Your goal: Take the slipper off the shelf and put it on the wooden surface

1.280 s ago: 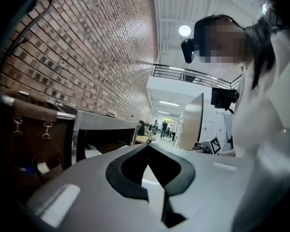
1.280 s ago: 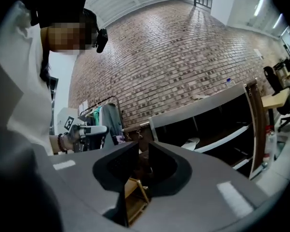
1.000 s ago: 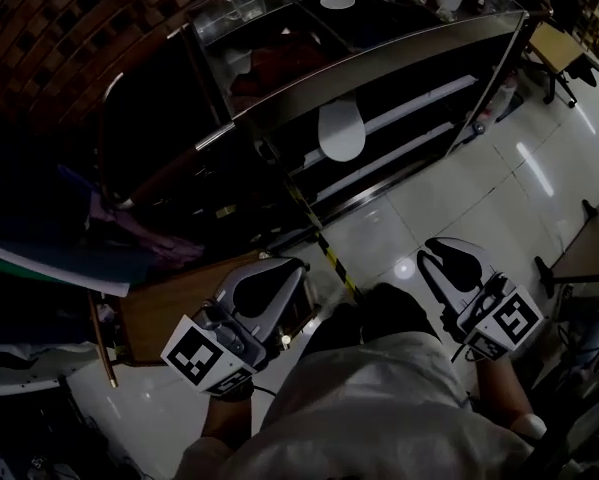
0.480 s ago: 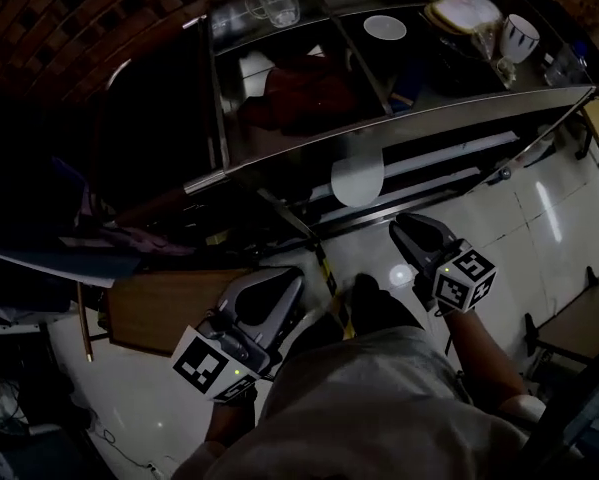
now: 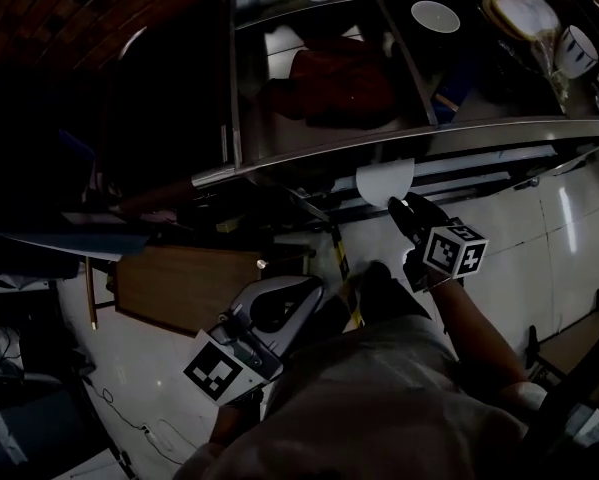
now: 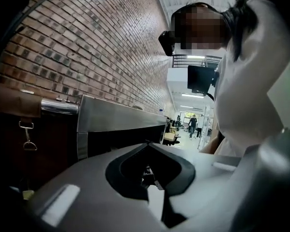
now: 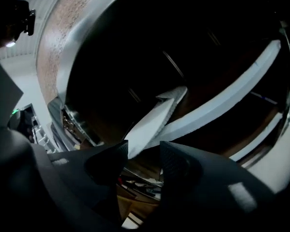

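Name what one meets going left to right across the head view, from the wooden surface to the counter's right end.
Wooden surface → left gripper → white slipper on the low shelf → white mug on the counter top.

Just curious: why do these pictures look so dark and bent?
Head view: dim, glare on the floor tiles; left gripper view: bright, brick wall bowed by the wide lens; right gripper view: shelf nearly black, white slipper stands out.
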`<act>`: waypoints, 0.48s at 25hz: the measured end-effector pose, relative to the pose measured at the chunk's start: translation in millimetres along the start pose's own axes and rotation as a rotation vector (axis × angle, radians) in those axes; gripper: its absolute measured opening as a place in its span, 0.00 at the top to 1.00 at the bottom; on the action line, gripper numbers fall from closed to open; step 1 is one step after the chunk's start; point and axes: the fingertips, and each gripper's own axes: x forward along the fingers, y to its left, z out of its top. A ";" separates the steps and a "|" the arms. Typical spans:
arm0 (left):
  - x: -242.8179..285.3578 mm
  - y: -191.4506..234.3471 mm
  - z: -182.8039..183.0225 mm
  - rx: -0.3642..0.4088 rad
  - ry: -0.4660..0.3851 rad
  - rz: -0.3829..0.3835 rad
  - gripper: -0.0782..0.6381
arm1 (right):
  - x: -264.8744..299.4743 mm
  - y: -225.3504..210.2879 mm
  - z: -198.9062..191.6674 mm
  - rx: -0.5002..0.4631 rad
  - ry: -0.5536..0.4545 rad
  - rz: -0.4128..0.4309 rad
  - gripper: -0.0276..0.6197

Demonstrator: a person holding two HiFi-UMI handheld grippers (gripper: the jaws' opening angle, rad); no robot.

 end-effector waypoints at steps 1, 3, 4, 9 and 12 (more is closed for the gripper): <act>-0.8 1.0 -1.8 0.003 0.010 0.007 0.90 | 3.0 -3.3 0.4 0.020 -0.001 -0.005 0.65; -2.6 3.5 -5.0 -0.003 0.020 0.020 0.90 | 7.3 -5.3 1.5 0.045 -0.004 -0.003 0.66; -3.4 4.2 -5.8 -0.010 0.018 0.023 0.90 | 8.5 -4.6 1.8 0.052 -0.002 0.002 0.72; -4.5 -7.3 -13.2 -0.004 0.045 -0.015 0.90 | 3.8 0.0 7.1 0.062 0.001 0.033 0.86; -11.5 -12.5 -14.5 -0.026 0.038 -0.026 0.90 | -11.2 11.1 17.9 0.025 -0.045 0.033 0.91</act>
